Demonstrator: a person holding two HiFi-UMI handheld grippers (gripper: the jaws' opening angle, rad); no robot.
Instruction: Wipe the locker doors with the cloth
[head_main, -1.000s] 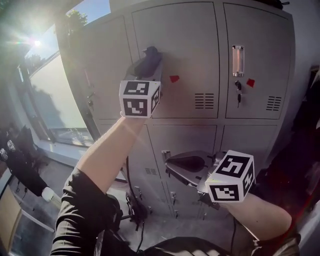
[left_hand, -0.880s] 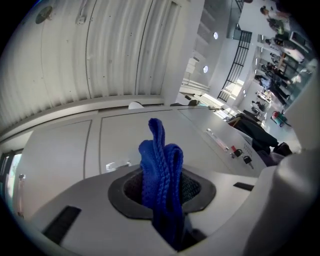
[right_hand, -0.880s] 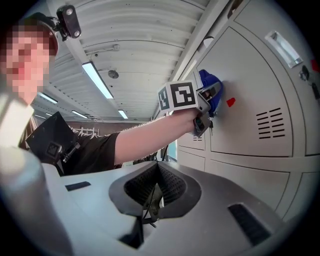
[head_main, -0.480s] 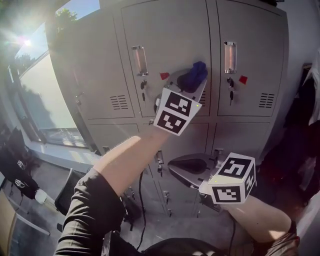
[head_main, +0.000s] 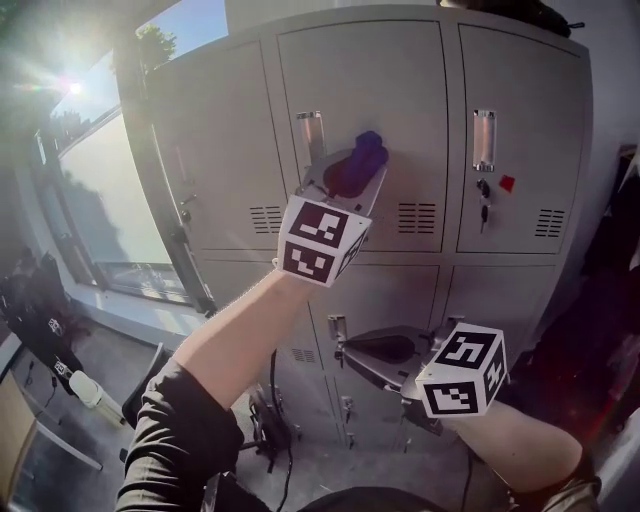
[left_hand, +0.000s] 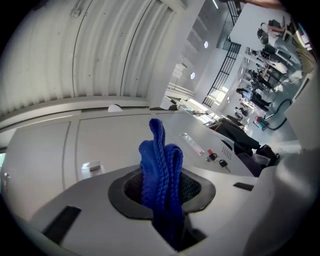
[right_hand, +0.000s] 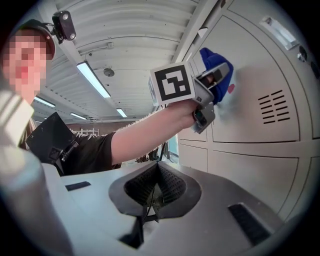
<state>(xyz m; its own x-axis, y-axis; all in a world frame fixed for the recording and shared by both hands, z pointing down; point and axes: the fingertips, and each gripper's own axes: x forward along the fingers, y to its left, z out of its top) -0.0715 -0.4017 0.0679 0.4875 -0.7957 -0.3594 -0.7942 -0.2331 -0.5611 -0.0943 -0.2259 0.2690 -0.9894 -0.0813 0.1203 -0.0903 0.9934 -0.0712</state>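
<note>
A blue knitted cloth (head_main: 356, 163) is pressed against the upper middle grey locker door (head_main: 380, 80), just right of its handle (head_main: 309, 135). My left gripper (head_main: 350, 172) is shut on it. In the left gripper view the cloth (left_hand: 160, 167) stands folded between the jaws. My right gripper (head_main: 378, 350) hangs lower, in front of the bottom lockers, shut with nothing in it; its pads (right_hand: 167, 187) meet. The right gripper view shows the left gripper's marker cube (right_hand: 172, 82) and the cloth (right_hand: 216, 61) against the door.
The right-hand door has a handle (head_main: 483, 140), keys (head_main: 481, 195) and a red tag (head_main: 507, 183). Vent slots (head_main: 417, 217) lie right of the cloth. A bright window (head_main: 100, 180) is on the left. A chair (head_main: 40, 330) and cables (head_main: 270, 420) sit below.
The left gripper swept the cloth rightward across the middle door, then came back a little towards the handle. The right gripper stayed low and shut.
</note>
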